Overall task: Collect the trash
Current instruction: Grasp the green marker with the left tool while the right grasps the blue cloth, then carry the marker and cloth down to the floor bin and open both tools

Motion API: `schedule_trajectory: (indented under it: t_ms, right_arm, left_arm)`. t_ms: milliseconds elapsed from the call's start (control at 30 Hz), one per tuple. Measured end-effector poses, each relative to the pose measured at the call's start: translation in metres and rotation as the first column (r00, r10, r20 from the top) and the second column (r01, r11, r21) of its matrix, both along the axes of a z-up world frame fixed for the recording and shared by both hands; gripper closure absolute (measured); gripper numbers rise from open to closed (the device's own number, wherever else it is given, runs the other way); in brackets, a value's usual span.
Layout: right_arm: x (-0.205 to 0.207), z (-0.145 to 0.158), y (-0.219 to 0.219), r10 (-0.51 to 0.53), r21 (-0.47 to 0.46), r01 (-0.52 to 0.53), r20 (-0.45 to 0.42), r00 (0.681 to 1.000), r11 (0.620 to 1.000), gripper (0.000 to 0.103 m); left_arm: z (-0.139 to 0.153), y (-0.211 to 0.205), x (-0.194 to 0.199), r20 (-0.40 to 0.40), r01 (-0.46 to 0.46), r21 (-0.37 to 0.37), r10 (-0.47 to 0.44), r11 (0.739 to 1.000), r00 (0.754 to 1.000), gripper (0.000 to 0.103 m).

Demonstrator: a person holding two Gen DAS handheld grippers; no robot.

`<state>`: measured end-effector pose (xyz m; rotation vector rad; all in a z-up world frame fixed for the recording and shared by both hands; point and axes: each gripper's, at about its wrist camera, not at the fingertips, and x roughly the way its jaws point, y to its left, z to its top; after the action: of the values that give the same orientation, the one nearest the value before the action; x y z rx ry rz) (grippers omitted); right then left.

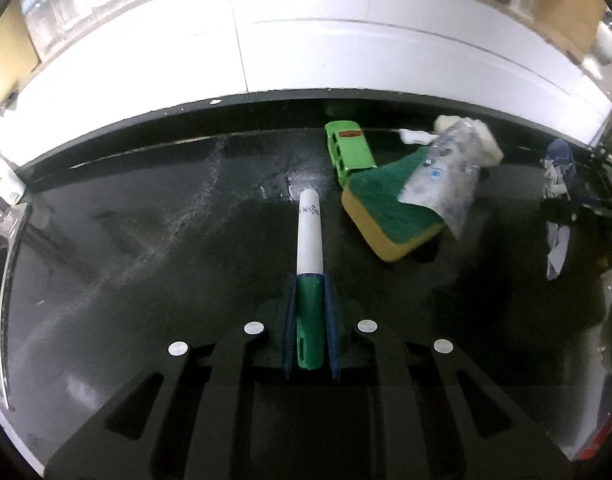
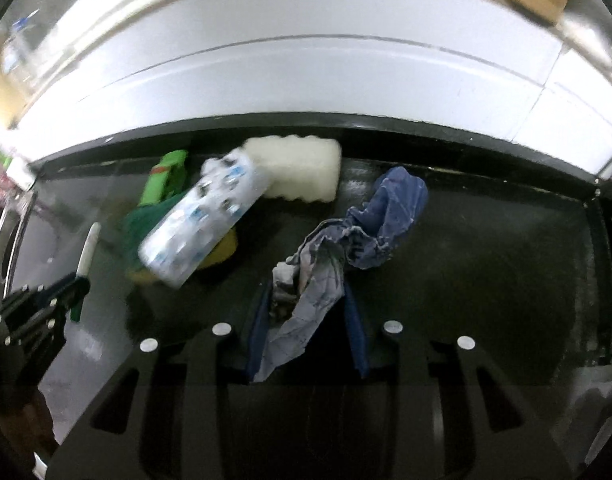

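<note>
Left gripper (image 1: pixel 310 280) clamped tight on the green-capped marker (image 1: pixel 309 236) above the dark counter (image 1: pixel 146 220), right gripper (image 2: pixel 306 292) pinching a crumpled blue wrapper (image 2: pixel 326 260), sponge (image 1: pixel 390 216) and plastic bottle (image 2: pixel 202 216) near the back.

Green toy car (image 1: pixel 349 149), green-yellow sponge (image 1: pixel 390 216), white foam block (image 2: pixel 302 168), black counter (image 1: pixel 146 240)
</note>
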<state>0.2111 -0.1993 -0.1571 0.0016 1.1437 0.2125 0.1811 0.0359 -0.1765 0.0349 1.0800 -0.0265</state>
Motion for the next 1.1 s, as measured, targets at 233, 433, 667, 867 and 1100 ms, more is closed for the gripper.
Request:
schedule_trajectory:
  t_ms: [233,433,667,867,1100]
  right_arm:
    - [-0.065,0.030,0.004,0.075,0.013,-0.076,0.041,0.996,0.997,0.068]
    - [-0.110,0.042,0.001,0.131,-0.004,-0.131,0.065,0.989,0.991,0.068]
    - [-0.127,0.052,0.005,0.153,0.002,-0.154,0.082,0.985,0.988,0.068]
    - [-0.137,0.063,0.033,0.234,-0.004,-0.235,0.102,0.967,0.972,0.068]
    - [-0.152,0.073,0.123,0.462,0.001,-0.465,0.110,0.880,0.886,0.068]
  left_arm:
    - [0.030,-0.019,-0.065,0.015,0.020,0.011,-0.020,1.000,1.000,0.090]
    - [0.036,-0.025,-0.104,0.007,0.048,0.011,-0.048,0.999,0.999,0.090]
    - [0.046,-0.022,-0.130,0.034,0.016,0.019,-0.017,1.000,0.999,0.090]
    - [0.057,0.001,-0.153,0.058,-0.059,0.012,0.059,0.998,0.997,0.090]
    - [0.069,0.067,-0.202,0.094,-0.254,0.013,0.251,0.967,0.963,0.090]
